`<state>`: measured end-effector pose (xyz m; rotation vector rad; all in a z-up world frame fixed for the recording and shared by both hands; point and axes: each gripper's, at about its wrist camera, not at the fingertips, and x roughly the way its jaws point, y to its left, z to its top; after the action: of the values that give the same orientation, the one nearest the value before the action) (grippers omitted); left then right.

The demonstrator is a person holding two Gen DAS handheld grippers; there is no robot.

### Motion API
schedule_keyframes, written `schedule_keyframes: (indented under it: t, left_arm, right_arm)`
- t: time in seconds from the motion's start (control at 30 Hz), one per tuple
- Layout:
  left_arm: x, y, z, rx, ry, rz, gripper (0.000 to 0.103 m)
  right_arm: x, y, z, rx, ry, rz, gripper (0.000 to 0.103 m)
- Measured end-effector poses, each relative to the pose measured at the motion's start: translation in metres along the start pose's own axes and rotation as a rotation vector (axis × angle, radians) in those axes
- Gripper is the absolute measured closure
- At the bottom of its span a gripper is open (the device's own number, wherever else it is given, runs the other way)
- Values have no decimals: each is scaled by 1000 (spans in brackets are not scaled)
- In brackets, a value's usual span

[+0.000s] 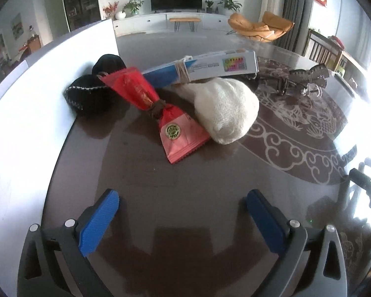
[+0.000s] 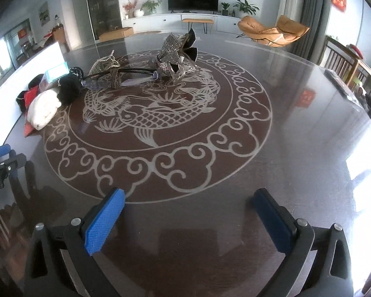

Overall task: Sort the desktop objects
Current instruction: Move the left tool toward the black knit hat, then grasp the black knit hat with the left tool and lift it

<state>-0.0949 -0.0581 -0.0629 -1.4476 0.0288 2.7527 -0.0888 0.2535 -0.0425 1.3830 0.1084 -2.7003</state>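
Glossy tabletop [image 2: 296,123]; knitted white cloth bundle [image 1: 226,110]; crinkly red packet [image 1: 160,113]; rhinestone clip [image 2: 172,49].

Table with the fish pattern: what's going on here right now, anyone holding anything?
Nothing is held. Both the left gripper and right gripper hang open over the bare table. Ahead of the left one lie a red packet, a white knit bundle and a blue-and-white box; glasses and rhinestone hair clips lie ahead of the right one.
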Motion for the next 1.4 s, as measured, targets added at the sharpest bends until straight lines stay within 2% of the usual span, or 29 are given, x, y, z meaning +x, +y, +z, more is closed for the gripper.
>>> schedule_keyframes:
  t: [0.07,0.1,0.2,0.27,0.33,0.47,0.53,0.57,0.63,0.73,0.77,0.87,0.9,0.97,1.03,1.1,1.27,1.4]
  left_arm:
    - [4,2,3,3,21,5,0]
    - [1,4,2,-7,26,30,0]
    - [-16,10,17,14,-47,70,0]
    - [-18,11,38,47,-74,134,0]
    - [-12,16,67,49,-89,159,0]
    - [30,30,109,7,-17,219,0]
    - [54,35,119,-21,36,200,0]
    - [63,38,121,-51,41,160,0]
    - [67,26,121,-54,13,136,0]
    - [75,-8,111,19,55,-92,0]
    - [74,-31,101,91,59,-136,0]
    - [62,-72,81,267,19,-110,0]
    - [56,-77,79,289,-4,-80,0]
    - [42,-74,83,298,-63,41,0]
    - [40,-53,98,256,-98,145,0]
    - [50,-26,118,181,-84,226,0]
    - [99,27,149,-38,31,217,0]
    - [115,39,153,-105,3,233,0]
  right_arm:
    - [1,0,1,0,0,0,0]
    - [-1,-3,-4,0,-1,0,0]
    - [-2,-3,-3,0,-1,0,0]
    - [-2,-3,-3,0,-1,0,0]
    - [-2,-3,-3,0,-1,0,0]
    - [-2,-3,-3,0,-1,0,0]
    - [-2,-3,-3,0,-1,0,0]
    - [-2,-3,-3,0,-1,0,0]
    - [-1,-3,-2,0,-1,0,0]
    - [-2,-3,-3,0,-1,-1,0]
    - [-2,-3,-3,0,0,-1,0]
    - [-1,-3,-2,0,0,-1,0]
    - [-2,-3,-3,0,0,-1,0]
    - [-2,-3,-3,0,-1,-1,0]
    - [-2,-3,-3,0,-1,-1,0]
    - [-2,-3,-3,1,-1,-1,0]
    - [-2,-3,-3,1,-1,-1,0]
    - [-2,-3,-2,1,-1,-1,0]
